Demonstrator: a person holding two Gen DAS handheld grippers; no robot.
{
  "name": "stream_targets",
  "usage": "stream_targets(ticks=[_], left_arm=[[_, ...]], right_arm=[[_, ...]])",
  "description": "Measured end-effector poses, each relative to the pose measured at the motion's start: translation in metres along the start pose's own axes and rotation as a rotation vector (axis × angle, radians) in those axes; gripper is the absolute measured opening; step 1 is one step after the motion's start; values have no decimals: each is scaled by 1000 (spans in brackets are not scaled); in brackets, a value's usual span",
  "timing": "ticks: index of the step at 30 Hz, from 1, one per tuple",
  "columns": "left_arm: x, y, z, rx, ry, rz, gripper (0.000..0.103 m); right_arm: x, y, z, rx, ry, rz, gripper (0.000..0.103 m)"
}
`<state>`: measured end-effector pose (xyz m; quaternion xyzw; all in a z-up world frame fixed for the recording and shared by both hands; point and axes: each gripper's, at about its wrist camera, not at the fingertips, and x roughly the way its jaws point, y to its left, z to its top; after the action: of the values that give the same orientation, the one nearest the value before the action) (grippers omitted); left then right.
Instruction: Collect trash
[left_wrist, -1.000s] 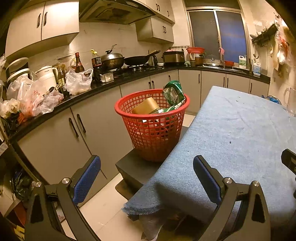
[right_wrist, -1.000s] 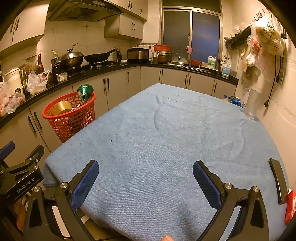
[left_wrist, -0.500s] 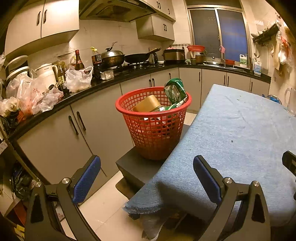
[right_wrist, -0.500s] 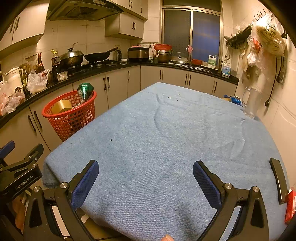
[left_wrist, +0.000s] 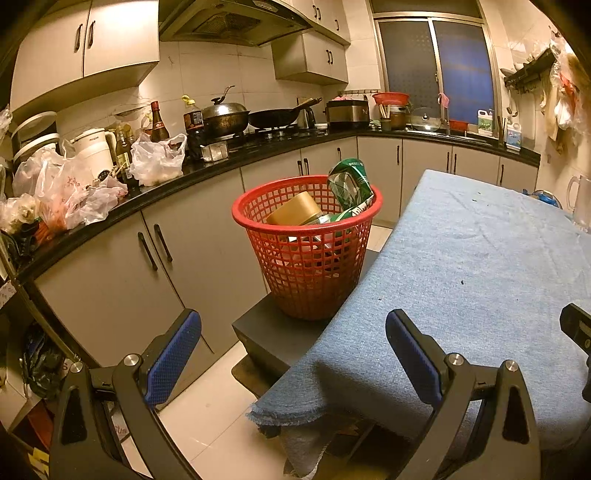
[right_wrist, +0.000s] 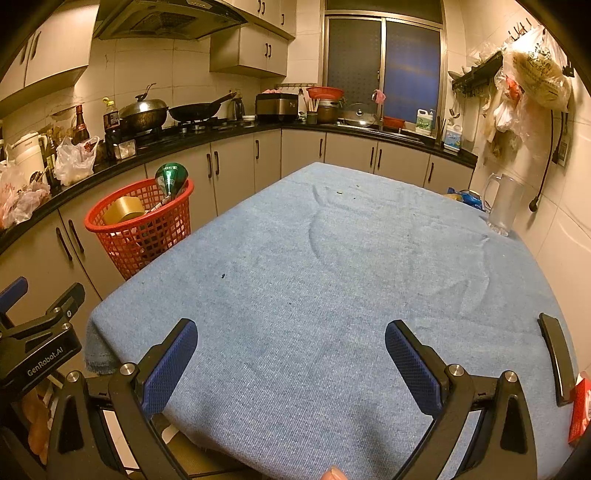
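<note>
A red mesh basket (left_wrist: 295, 258) stands on a dark low stool beside the table's left edge; it also shows in the right wrist view (right_wrist: 122, 243). It holds a brown tape roll (left_wrist: 295, 212) and a crumpled green bag (left_wrist: 349, 184). My left gripper (left_wrist: 293, 339) is open and empty, low in front of the basket and the table corner. My right gripper (right_wrist: 291, 350) is open and empty above the near end of the table's blue cloth (right_wrist: 332, 277). The left gripper shows at the lower left of the right wrist view.
Kitchen counters with pots, bottles and plastic bags (left_wrist: 155, 162) run along the left and back. A clear jug (right_wrist: 506, 206) stands at the table's far right. A black strip (right_wrist: 554, 354) and a red packet (right_wrist: 580, 410) lie at the right edge. The stool (left_wrist: 280, 332) juts out.
The left gripper's view has shifted slightly, with the basket a little closer and more central. The right gripper has barely moved. Both stay open.
</note>
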<state>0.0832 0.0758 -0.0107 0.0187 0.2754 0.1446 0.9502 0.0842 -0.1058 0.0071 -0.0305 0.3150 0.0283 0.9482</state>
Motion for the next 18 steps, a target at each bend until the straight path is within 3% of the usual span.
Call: stream_targets(ticks=[18], left_arm=[[-1, -1, 0, 8, 6, -7, 100]], right_arm=[[6, -5, -5, -2, 13, -1, 103]])
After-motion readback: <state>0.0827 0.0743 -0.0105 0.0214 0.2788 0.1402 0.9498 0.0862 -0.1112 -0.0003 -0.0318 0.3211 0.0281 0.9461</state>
